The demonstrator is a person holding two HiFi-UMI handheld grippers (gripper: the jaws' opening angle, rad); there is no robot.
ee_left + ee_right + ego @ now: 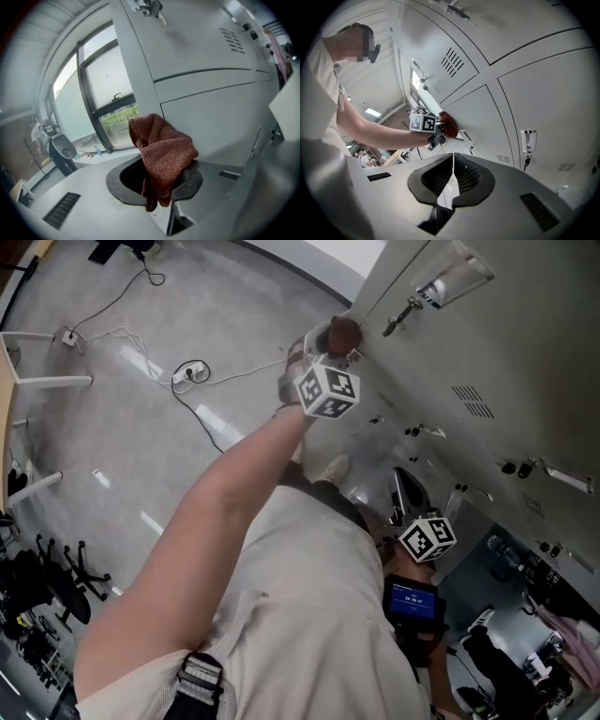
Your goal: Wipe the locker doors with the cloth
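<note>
A rust-red knitted cloth (163, 154) is bunched between the jaws of my left gripper (157, 185), which is shut on it. In the head view the cloth (344, 333) sits at the end of my outstretched left arm, against the pale grey locker doors (487, 352), with the left gripper (330, 357) just behind it. The right gripper view shows the same cloth (448, 124) pressed to a locker door (487, 117). My right gripper (452, 176) is shut with nothing in it and hangs low by my hip (405, 495), away from the doors.
Lockers have keys and latches (405, 311) sticking out, and vent slots (472, 401). White cables and a power strip (192, 372) lie on the grey floor. A window (105, 93) stands left of the lockers. Office chairs (56, 577) stand at the left.
</note>
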